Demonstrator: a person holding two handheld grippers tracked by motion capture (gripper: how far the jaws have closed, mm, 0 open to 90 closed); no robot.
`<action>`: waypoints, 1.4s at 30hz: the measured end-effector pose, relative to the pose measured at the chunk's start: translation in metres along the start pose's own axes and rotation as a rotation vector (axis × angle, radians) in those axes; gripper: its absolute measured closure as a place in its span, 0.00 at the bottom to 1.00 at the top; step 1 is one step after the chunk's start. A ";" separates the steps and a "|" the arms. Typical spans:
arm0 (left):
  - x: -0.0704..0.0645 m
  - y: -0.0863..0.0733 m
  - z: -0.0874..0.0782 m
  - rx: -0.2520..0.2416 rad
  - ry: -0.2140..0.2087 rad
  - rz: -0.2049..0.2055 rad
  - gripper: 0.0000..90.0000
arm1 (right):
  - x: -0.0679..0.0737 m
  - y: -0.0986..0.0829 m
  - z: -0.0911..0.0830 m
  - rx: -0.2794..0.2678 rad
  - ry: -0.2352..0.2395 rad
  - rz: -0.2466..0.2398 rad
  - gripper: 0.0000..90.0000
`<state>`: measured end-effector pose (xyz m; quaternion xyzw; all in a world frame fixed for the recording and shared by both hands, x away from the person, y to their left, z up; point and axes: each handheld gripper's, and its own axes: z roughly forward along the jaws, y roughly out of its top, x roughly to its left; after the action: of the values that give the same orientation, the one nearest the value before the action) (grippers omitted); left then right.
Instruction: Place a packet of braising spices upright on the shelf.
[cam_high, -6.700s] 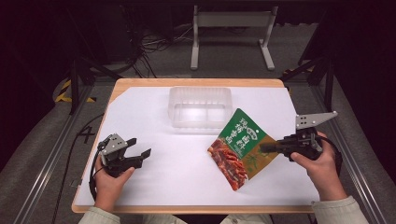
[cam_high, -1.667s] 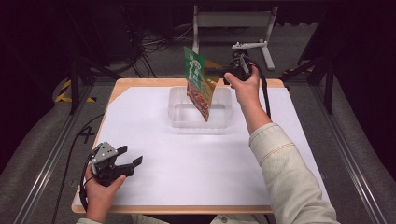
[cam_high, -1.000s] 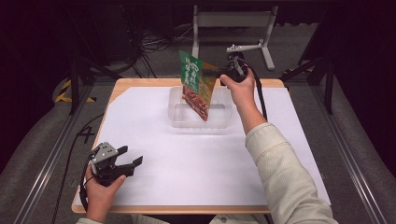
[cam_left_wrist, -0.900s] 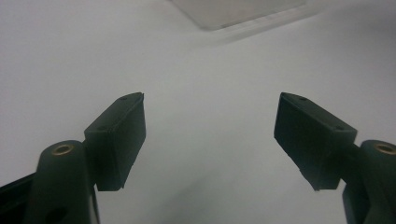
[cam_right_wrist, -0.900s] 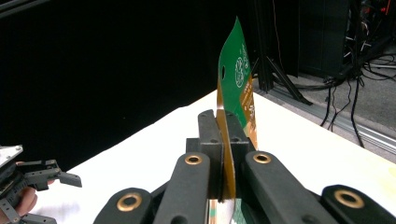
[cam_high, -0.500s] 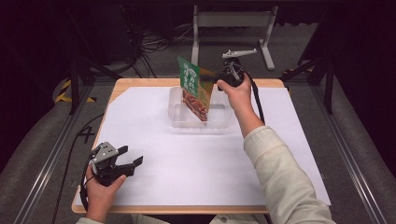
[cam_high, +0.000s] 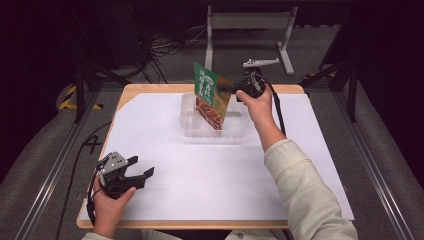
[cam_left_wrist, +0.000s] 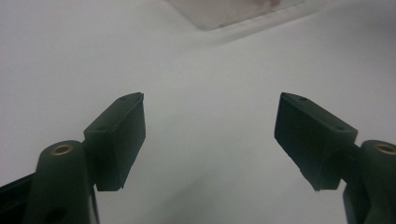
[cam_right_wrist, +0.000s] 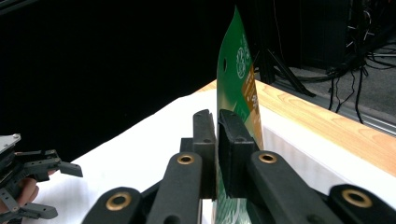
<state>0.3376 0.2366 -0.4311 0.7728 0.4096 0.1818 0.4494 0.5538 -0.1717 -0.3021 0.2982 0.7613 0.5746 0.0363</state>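
A green snack packet (cam_high: 210, 97) with a red food picture hangs upright over the clear plastic container (cam_high: 240, 127) at the table's far middle, its lower end down inside it. My right gripper (cam_high: 226, 89) is shut on the packet's right edge. In the right gripper view both jaws press on the packet (cam_right_wrist: 238, 88), seen edge-on. My left gripper (cam_high: 141, 170) rests low at the near left of the white table cover, open with nothing between its fingers (cam_left_wrist: 123, 135).
The white sheet (cam_high: 200, 170) covers most of the wooden table (cam_high: 150, 89). A metal stand (cam_high: 247, 22) and cables lie on the floor beyond the far edge. In the left gripper view the container's corner (cam_left_wrist: 224, 14) lies ahead.
The right gripper lifted the packet off the table, carried it to the container and lowered it slightly leftward into it. The left gripper drew a little nearer and then stayed still.
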 end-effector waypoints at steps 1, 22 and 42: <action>0.000 0.000 0.000 -0.001 0.002 0.001 0.29 | 0.000 -0.001 -0.001 0.000 0.003 0.000 0.94; -0.002 0.003 0.006 0.003 -0.012 0.011 0.28 | 0.010 0.002 -0.022 -0.064 0.079 0.029 0.41; -0.002 0.011 0.015 -0.014 -0.039 0.015 0.28 | 0.046 0.008 -0.073 -0.072 0.038 -0.130 0.34</action>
<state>0.3510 0.2236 -0.4295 0.7760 0.3937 0.1731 0.4614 0.4897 -0.2099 -0.2570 0.2357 0.7585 0.6036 0.0696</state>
